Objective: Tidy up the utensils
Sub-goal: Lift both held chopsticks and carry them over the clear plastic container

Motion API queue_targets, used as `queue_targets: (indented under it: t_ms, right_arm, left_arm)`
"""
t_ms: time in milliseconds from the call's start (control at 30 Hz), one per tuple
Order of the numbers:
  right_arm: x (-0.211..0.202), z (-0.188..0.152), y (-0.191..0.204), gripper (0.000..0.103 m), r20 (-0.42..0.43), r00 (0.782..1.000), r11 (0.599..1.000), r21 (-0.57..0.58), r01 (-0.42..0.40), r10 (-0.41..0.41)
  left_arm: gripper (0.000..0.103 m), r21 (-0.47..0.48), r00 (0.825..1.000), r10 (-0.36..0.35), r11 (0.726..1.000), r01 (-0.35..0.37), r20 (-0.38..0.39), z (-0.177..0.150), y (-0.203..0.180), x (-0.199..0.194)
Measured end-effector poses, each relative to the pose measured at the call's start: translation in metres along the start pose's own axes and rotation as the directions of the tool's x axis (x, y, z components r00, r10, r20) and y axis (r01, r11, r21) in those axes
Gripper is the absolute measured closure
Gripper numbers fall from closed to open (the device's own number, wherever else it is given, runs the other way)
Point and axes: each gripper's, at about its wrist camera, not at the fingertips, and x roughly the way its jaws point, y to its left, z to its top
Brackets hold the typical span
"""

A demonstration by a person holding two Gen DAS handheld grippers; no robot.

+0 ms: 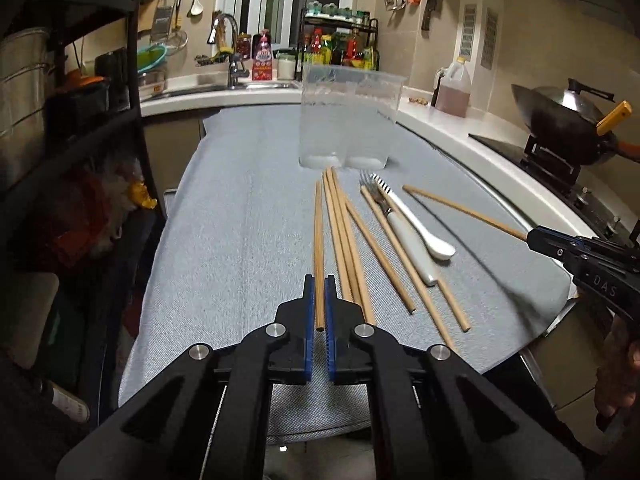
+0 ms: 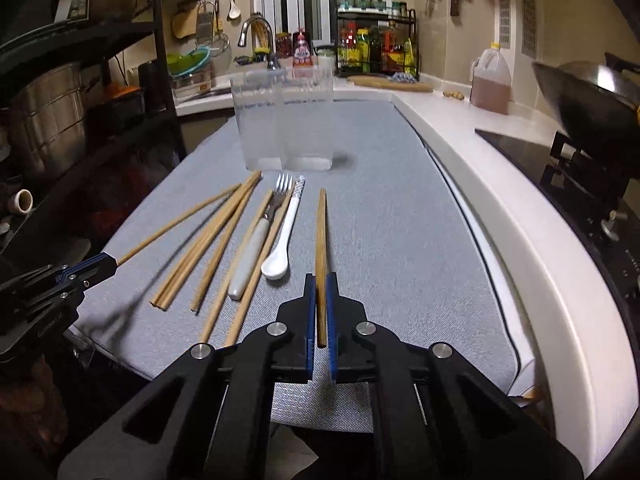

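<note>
Task stage: early by my reading; both compartments of the clear plastic holder (image 1: 347, 118) look empty, so nothing is sorted yet.
Left hand-held gripper (image 1: 319, 286): closed on the near end of one chopstick (image 1: 318, 240), which points toward the holder.
Right hand-held gripper (image 2: 320, 284): closed on the near end of another chopstick (image 2: 321, 232), also pointing toward the holder.
Holder place: upright at the far end of the grey mat (image 1: 240, 220) that covers the worktop, roughly mid-width.
Loose pile: between the holder and the near edge of the mat, lying lengthwise.
Chopstick count: two gripped; the loose chopsticks (image 2: 208, 248) look like about seven, but they overlap and I cannot count them exactly.
Fork count: one, the fork (image 2: 256, 252) with a white handle, prongs toward the holder.
Spoon count: one white spoon (image 2: 286, 232), bowl toward the near edge, just beside the fork.
Left to do: drop the two held sticks into a compartment, then the rest, fork and spoon.
</note>
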Motion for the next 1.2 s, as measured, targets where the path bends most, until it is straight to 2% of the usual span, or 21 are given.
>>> queue_targets:
  t_ms: [367, 533, 700, 1000, 1200]
  right_arm:
    - [-0.042, 0.032, 0.000, 0.098, 0.093, 0.996, 1.000, -0.008, -0.004, 0.005]
    - [-0.049, 0.051, -0.002, 0.098, 0.129, 0.992, 1.000, 0.001, -0.014, 0.014]
    - [-0.046, 0.075, -0.005, 0.098, 0.154, 0.988, 1.000, 0.011, -0.026, 0.024]
    - [-0.034, 0.118, -0.005, 0.098, 0.174, 0.984, 0.998, 0.025, -0.050, 0.045]
    - [-0.030, 0.146, -0.003, 0.098, 0.170, 0.984, 0.998, 0.030, -0.059, 0.053]
  left_arm:
    - [0.099, 0.035, 0.991, -0.027, 0.999, 0.023, 0.134, 0.025, -0.010, -0.036]
    - [0.099, 0.047, 0.982, -0.040, 0.998, 0.031, 0.187, 0.047, -0.005, -0.048]
    - [0.099, 0.057, 0.977, -0.045, 0.998, 0.034, 0.209, 0.078, -0.001, -0.046]
    - [0.099, 0.032, 0.981, -0.049, 0.999, 0.044, 0.186, 0.146, 0.013, -0.026]
    - [0.099, -0.012, 0.994, -0.058, 0.998, 0.060, 0.097, 0.177, 0.022, -0.011]
